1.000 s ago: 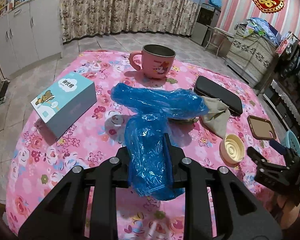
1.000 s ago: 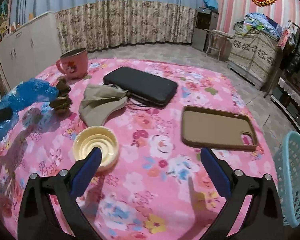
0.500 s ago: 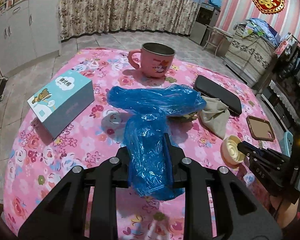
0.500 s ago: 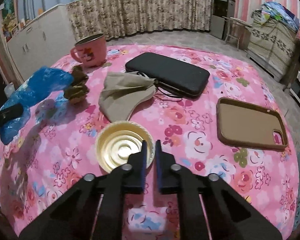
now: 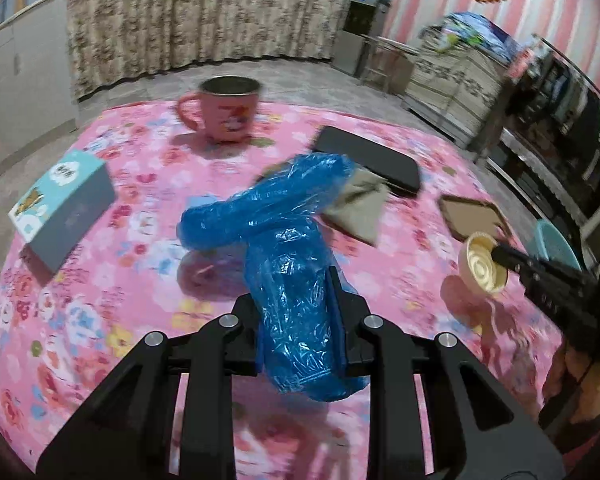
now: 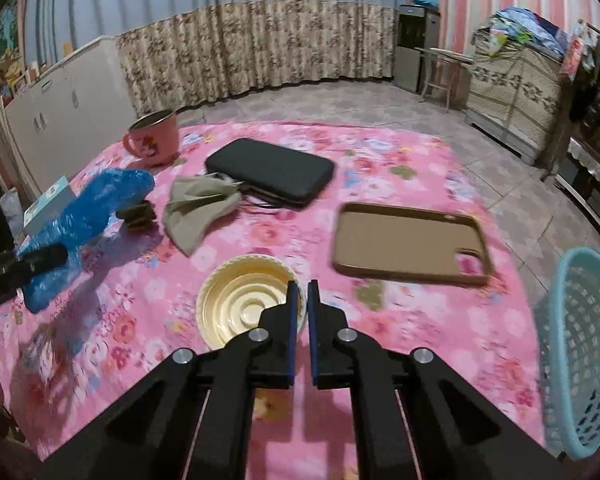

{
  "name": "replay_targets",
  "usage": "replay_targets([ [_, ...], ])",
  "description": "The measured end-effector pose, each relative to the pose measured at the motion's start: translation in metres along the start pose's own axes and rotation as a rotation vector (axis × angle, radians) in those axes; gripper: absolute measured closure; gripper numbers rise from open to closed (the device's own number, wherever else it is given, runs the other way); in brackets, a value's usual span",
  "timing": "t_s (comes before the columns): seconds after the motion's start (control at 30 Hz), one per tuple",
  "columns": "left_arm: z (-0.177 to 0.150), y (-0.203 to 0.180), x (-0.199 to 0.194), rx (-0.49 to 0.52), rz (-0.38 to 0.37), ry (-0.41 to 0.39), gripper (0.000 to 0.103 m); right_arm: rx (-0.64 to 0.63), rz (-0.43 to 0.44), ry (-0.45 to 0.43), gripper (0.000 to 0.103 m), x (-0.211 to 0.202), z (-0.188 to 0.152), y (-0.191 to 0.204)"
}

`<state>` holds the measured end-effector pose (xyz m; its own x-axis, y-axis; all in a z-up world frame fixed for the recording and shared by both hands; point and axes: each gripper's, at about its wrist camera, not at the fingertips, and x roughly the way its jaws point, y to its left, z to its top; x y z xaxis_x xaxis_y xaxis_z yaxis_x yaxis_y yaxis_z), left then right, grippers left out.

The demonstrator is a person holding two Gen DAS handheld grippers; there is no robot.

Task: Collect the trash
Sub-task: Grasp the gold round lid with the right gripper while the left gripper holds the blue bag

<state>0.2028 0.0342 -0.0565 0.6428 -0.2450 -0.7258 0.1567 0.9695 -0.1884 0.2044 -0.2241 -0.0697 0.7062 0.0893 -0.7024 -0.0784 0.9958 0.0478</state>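
While the left gripper [image 5: 296, 320] pinches a limp, light blue bag [image 5: 288, 256] hanging above the table [image 5: 100, 280], the right gripper [image 6: 303, 294] is clamped on the stiff, light lid's [image 6: 240, 300] thin rim, a likely slippery hold.

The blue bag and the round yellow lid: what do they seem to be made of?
Blue bag: thin plastic film, glossy, by its fine crinkles and see-through shine. Yellow lid: probably moulded plastic, smooth with a slight sheen, with raised rings inside.
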Motion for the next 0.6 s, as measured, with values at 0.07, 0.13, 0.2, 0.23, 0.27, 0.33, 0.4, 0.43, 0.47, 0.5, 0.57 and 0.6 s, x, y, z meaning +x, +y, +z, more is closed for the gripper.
replay_targets([
  [0.07, -0.003, -0.018, 0.000, 0.044, -0.010, 0.003, 0.079, 0.016, -0.009, -0.007, 0.098, -0.008, -0.001, -0.012],
  [0.13, -0.006, -0.033, -0.001, 0.074, -0.023, 0.000, 0.079, 0.024, -0.017, -0.016, 0.098, -0.016, -0.001, -0.021],
  [0.2, -0.007, -0.046, -0.005, 0.095, -0.032, -0.010, 0.079, 0.026, -0.032, -0.032, 0.098, -0.027, -0.003, -0.031],
  [0.23, -0.007, -0.053, -0.006, 0.107, -0.033, -0.015, 0.079, 0.028, -0.038, -0.039, 0.098, -0.032, -0.003, -0.035],
  [0.27, -0.006, -0.061, -0.008, 0.122, -0.031, -0.023, 0.079, 0.036, -0.045, -0.046, 0.098, -0.037, -0.004, -0.042],
  [0.33, -0.004, -0.072, -0.012, 0.147, -0.024, -0.047, 0.079, 0.054, -0.051, -0.054, 0.098, -0.046, -0.006, -0.052],
  [0.4, -0.002, -0.083, -0.018, 0.164, -0.031, -0.071, 0.079, 0.065, -0.062, -0.064, 0.098, -0.055, -0.009, -0.064],
  [0.43, 0.000, -0.087, -0.020, 0.165, -0.035, -0.079, 0.079, 0.065, -0.075, -0.072, 0.098, -0.061, -0.010, -0.070],
  [0.47, 0.002, -0.092, -0.021, 0.160, -0.047, -0.085, 0.079, 0.067, -0.082, -0.077, 0.098, -0.064, -0.011, -0.073],
  [0.5, 0.003, -0.095, -0.023, 0.157, -0.061, -0.086, 0.079, 0.073, -0.090, -0.084, 0.098, -0.068, -0.011, -0.080],
  [0.57, 0.006, -0.104, -0.025, 0.164, -0.086, -0.087, 0.079, 0.094, -0.094, -0.091, 0.098, -0.075, -0.014, -0.092],
  [0.6, 0.007, -0.109, -0.026, 0.172, -0.087, -0.091, 0.079, 0.101, -0.096, -0.093, 0.098, -0.077, -0.014, -0.096],
])
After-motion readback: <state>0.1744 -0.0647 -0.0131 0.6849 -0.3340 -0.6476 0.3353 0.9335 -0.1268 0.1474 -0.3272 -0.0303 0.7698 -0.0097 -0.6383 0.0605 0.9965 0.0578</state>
